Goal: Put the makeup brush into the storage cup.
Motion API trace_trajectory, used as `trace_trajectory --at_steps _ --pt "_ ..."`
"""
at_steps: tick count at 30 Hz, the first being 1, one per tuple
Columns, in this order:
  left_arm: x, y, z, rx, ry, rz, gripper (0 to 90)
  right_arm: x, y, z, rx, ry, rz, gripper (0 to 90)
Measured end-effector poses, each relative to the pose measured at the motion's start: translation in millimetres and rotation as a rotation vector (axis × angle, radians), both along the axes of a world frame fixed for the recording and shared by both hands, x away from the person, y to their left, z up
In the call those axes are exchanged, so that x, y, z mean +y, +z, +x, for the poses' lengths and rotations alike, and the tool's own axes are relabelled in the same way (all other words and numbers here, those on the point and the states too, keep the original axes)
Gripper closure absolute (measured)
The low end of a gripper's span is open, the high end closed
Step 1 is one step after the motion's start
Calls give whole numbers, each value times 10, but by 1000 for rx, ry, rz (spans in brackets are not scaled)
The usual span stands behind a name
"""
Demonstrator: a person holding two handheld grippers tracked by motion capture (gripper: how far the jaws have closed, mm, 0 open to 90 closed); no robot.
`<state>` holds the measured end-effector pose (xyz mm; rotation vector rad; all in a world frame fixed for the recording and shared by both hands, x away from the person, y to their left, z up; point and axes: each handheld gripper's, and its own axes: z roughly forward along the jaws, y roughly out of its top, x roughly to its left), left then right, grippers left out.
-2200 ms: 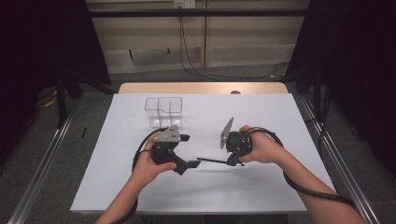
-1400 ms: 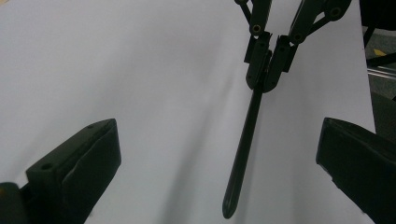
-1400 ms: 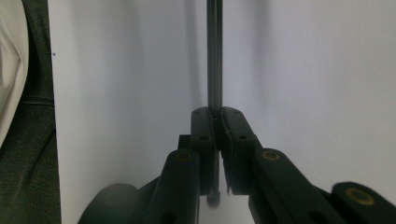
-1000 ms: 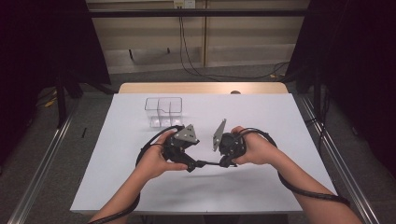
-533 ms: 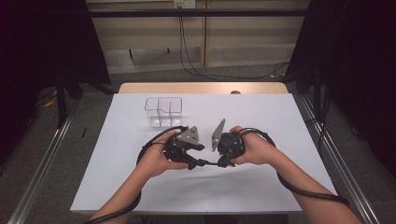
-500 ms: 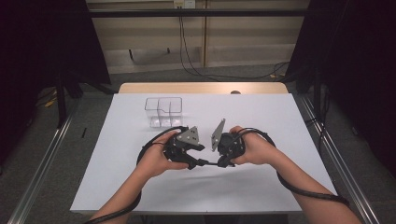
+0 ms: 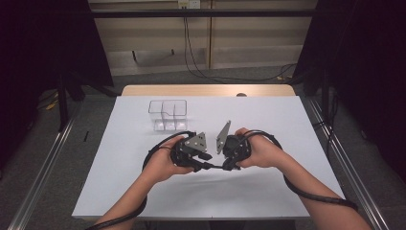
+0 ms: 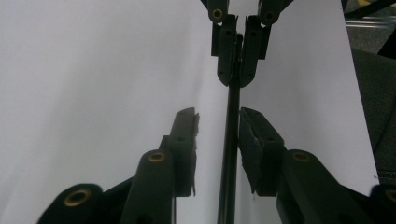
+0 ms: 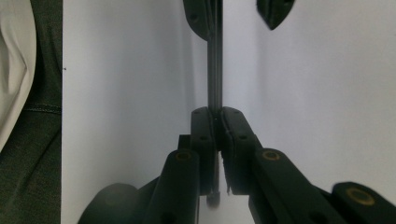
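Observation:
A thin black rod (image 7: 215, 166) lies level between my two grippers, which face each other tip to tip over the white table (image 7: 268, 120). My right gripper (image 7: 225, 165) is shut on one end of the rod (image 9: 214, 70), both pads pressed flat against it (image 9: 218, 112). My left gripper (image 7: 206, 163) has the rod (image 8: 232, 140) between its jaws, which have just been closing. In the left gripper view (image 8: 215, 114) one pad sits close beside the rod and the other stands off with a gap. The right gripper (image 8: 236, 79) shows at the top of that view, clamped on the rod.
A clear plastic box (image 7: 167, 115) with compartments stands on the table behind the hands, to the left. A black cable (image 7: 158, 148) loops beside the left hand and another trails along the right forearm (image 7: 311, 191). The wooden table edge (image 7: 206, 90) runs along the back.
Since the earliest frame my left gripper has moved right, up to the right gripper and around the rod. Over the last second both hands have kept still.

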<state>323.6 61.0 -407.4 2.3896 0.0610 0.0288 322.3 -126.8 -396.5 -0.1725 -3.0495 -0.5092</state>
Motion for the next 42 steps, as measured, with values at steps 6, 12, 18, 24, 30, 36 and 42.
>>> trace_trajectory --at_steps 6,12,18,24,30,36,42 --pt "5 -33 1 10 -2 11 757 -14 40 13 -12 -16 23 843" --pt "-1 -65 6 13 -14 30 803 -16 68 22 -28 -18 25 841" --pt "16 -145 8 32 -4 42 822 -48 136 43 -28 -29 77 839" --pt "2 -176 -20 52 3 53 834 -48 177 46 -28 -32 95 841" --pt "22 -174 -8 68 6 32 835 -28 205 46 -32 -33 101 839" --pt "29 -178 -25 84 18 26 836 -1 215 44 -28 -31 108 839" --pt "2 -180 -38 94 12 14 837 27 213 34 -18 -28 122 900"
